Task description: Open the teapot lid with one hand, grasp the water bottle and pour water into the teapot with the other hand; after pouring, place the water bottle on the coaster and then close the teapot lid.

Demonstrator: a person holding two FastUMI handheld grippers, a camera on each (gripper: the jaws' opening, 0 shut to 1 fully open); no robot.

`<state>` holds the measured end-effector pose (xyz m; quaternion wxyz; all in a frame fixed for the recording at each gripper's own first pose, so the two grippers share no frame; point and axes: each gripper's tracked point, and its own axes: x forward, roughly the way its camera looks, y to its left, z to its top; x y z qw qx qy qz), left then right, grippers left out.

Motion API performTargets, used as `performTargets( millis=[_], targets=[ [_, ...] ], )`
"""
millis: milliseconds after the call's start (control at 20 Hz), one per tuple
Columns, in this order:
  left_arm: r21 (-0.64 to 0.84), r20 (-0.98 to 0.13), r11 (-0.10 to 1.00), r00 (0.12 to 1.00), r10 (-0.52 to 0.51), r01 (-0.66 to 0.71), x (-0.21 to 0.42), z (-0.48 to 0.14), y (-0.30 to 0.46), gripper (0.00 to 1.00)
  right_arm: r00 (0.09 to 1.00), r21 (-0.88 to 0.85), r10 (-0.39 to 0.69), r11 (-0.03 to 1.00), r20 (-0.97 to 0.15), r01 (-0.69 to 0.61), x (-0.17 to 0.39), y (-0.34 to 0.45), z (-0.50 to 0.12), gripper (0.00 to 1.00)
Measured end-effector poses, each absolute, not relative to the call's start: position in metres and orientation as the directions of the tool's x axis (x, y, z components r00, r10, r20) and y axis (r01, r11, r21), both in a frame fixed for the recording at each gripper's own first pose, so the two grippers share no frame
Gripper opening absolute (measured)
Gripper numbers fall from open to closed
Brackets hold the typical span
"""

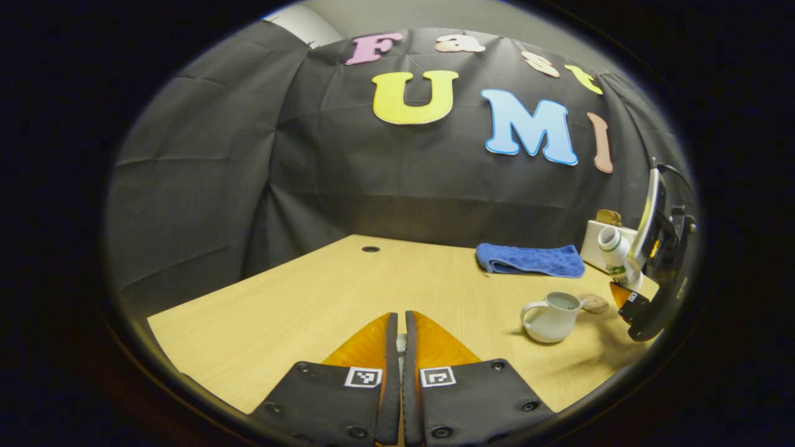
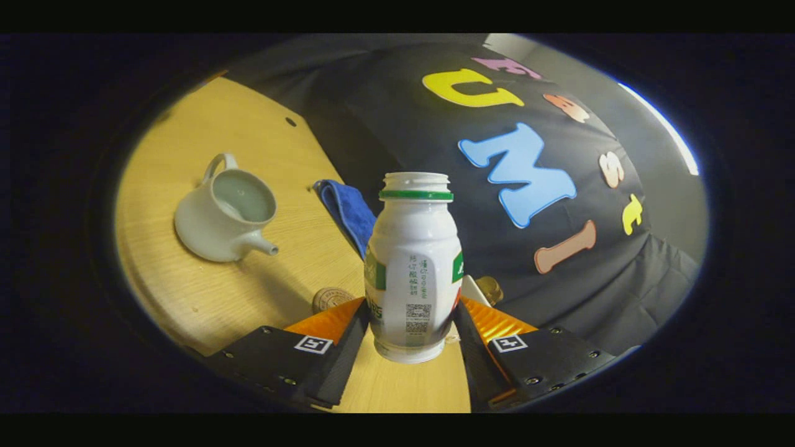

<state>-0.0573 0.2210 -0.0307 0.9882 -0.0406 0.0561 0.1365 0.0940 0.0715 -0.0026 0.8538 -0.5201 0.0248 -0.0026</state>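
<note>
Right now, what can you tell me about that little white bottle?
The bottle is small, white and plastic-looking, with a rounded body, a green ring below a threaded neck, and a label with green patches and print. It has no cap on. The right gripper holds it near the base, one finger pressing each side. In the left gripper view the bottle is lifted off the table and tipped, its mouth leaning toward the open teapot. No water can be seen leaving it.
</note>
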Motion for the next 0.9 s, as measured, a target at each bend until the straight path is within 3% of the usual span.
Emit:
performTargets(
  millis=[400,650,900],
  targets=[
    [-0.069,-0.139,0.957,0.953,0.269,-0.281,-0.064,-0.038,0.227,0.09,1.0,-0.977,-0.011,0.211,0.007,0.009,0.091,0.084,-0.012,0.78],
    [-0.071,-0.15,0.956,0.95,0.273,-0.286,-0.065,-0.045,0.229,0.12,0.999,-0.994,0.011,0.101,0.031,0.03,0.095,0.086,-0.005,0.78],
    [-0.07,-0.155,0.955,0.949,0.274,-0.288,-0.064,-0.045,0.229,0.08,0.998,-0.999,0.037,0.016,0.052,0.051,0.092,0.088,0.002,0.78]
  ],
)
